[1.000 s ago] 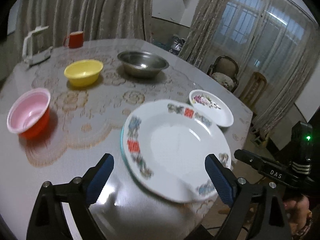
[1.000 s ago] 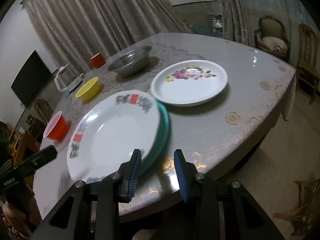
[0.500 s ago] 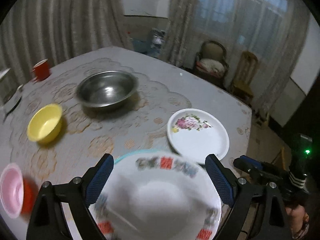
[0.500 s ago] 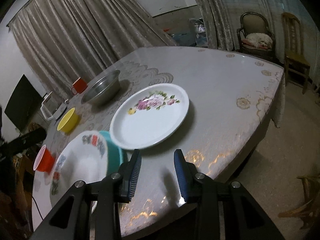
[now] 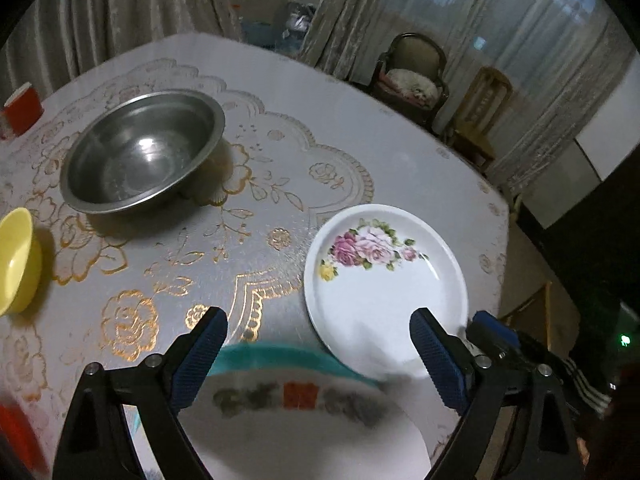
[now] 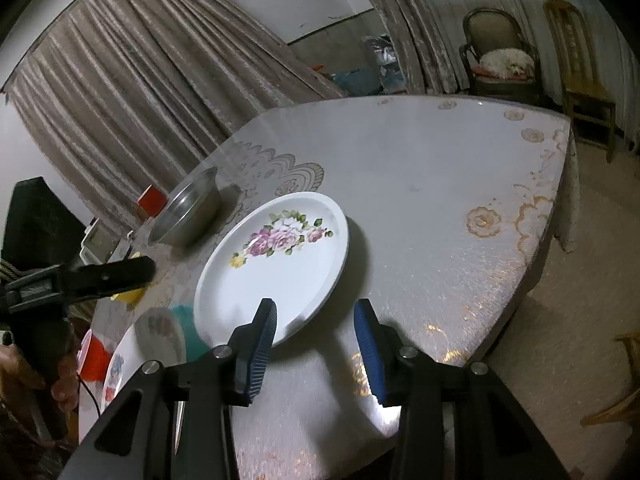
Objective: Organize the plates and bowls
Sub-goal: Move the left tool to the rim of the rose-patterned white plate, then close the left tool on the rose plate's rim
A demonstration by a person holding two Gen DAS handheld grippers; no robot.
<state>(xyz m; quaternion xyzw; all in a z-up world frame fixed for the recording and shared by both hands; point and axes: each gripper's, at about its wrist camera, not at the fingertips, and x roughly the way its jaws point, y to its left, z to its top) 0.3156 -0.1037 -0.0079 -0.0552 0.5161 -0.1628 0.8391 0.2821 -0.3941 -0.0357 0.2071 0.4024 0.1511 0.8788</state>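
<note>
rose plate: white w/ pink flowers (image 6: 276, 264), lies flat, centre of right-wrist view; lower right in left-wrist view (image 5: 384, 288). Not on any stack yet.
stack: patterned white plate (image 5: 296, 424) sits on a teal plate (image 5: 276, 354), bottom centre of left-wrist view, blurred. Just beside rose plate, rims close; touching or not – can't tell.
right gripper: (image 6: 316, 344) bottom centre of its view, jaws opening, part-way apart. Left pad over near rim of rose plate, right pad over bare cloth. Nothing pinched btw them.
left gripper: (image 5: 318, 356) bottom of its view, jaws wide, above the stack's far edge. Holds nothing.
steel bowl: (image 5: 144, 152) upper left in left-wrist view, upright, empty, well apart from plates.
yellow bowl: (image 5: 16, 260) left edge, alone, partly cut off.
red/pink bowl: (image 6: 94, 354) lower left of right-wrist view, mostly hidden; a red blur in bottom-left corner of left-wrist view is prob. the same one.
red cup: (image 5: 22, 108) far upper left, by the curtain.
table: (image 6: 440, 184) pale cloth w/ gold flowers, big bare area at right.
done so far (judged): two plates stacked.
left to do (judged): rose plate onto the stack – looks like the step in hand, right pads lined up on its rim; then 3 bowls still scattered, none nested.
progress (judged): approx. a third.
</note>
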